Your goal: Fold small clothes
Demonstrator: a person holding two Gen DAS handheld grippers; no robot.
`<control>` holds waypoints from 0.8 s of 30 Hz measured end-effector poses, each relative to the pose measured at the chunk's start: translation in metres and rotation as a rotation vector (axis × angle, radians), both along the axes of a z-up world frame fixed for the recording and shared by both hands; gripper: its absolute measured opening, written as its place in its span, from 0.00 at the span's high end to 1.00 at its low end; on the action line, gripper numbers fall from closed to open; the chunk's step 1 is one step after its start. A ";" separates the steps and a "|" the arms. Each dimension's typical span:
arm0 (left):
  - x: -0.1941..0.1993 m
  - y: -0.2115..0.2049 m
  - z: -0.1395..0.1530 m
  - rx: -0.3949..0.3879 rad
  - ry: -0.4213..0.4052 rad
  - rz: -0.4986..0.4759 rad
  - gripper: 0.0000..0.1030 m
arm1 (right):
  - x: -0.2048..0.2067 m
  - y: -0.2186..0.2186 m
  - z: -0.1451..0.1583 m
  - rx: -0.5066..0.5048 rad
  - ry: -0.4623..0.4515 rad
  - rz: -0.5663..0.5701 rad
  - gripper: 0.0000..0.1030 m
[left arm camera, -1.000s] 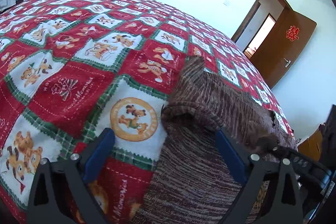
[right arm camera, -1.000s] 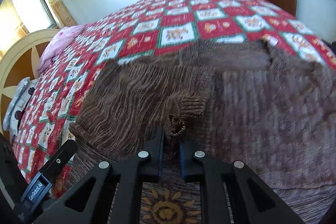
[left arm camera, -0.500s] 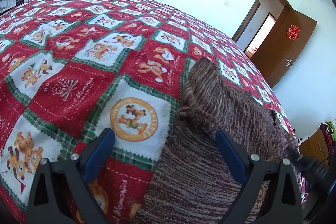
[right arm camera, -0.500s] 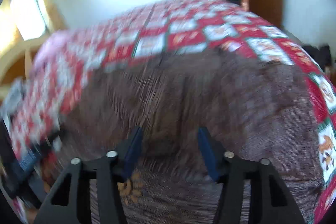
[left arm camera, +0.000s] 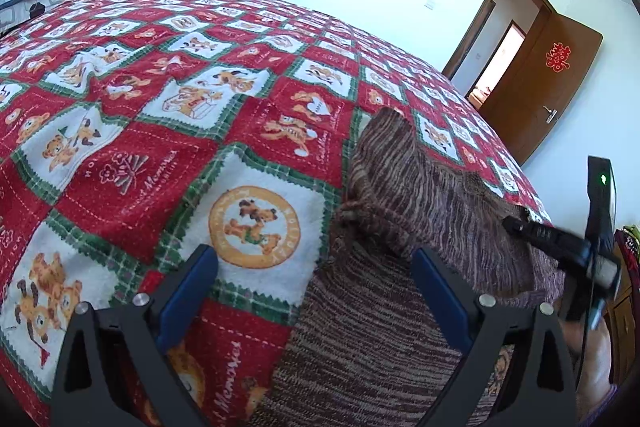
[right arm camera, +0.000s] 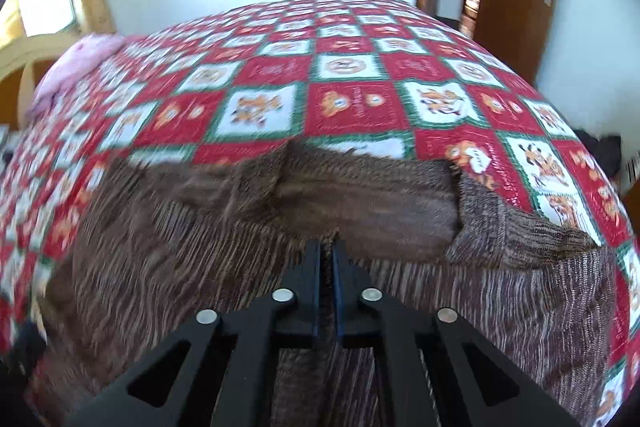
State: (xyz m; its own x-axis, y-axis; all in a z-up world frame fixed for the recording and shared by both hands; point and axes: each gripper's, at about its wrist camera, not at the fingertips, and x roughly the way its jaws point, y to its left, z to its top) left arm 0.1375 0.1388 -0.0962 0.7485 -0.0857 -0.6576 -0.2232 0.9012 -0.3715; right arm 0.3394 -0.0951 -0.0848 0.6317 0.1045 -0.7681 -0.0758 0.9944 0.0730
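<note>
**A:** Our right gripper (right arm camera: 328,251) has its jaws pressed together, and there looks to be a pinch of the brown sweater (right arm camera: 360,211) between them, somewhere along the edge of a folded-over part. The picture is smeared, so we can't tell how much knit is caught.

**B:** And our left gripper (left arm camera: 316,267) stands wide open with nothing in it. One finger sits over the bedspread (left arm camera: 160,147), the other over the sweater's near hem.

**A:** The sweater lies on the near side of the bed, body flat, one sleeve (left arm camera: 400,167) already turned in across it, cuff near the left edge.

**B:** So what do we fear?

**A:** A thin bite. If we hold only a few strands, the knit may slip out as we draw it across, and the fold falls crooked. Loose yarn could also snag on the finger edges.

**B:** We may also have caught two layers. Then lifting drags the body along and undoes the sleeve that is already laid.

**A:** The bedspread is fuzzy too; the sweater may cling to it and bunch rather than slide.

**B:** And with our left hand holding nothing, the far side is unpinned, so a hard pull shifts the whole garment.

**A:** Our right gripper's cable (left arm camera: 592,307) hangs by the sweater's right edge; it could brush the cloth.
</note>
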 end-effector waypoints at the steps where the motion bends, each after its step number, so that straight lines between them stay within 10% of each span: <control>1: 0.000 -0.001 0.000 0.006 0.001 0.000 0.03 | 0.005 -0.004 -0.002 0.007 0.004 -0.008 0.96; 8: 0.001 -0.002 0.000 0.009 -0.002 -0.004 0.01 | -0.033 -0.016 0.032 0.098 -0.111 0.006 0.96; 14: 0.002 -0.003 -0.001 0.016 -0.001 -0.005 0.01 | -0.095 0.012 0.011 0.048 0.065 0.191 0.96; 24: 0.003 -0.004 -0.002 0.021 0.024 -0.041 0.00 | -0.207 -0.036 0.054 0.116 0.087 0.096 0.93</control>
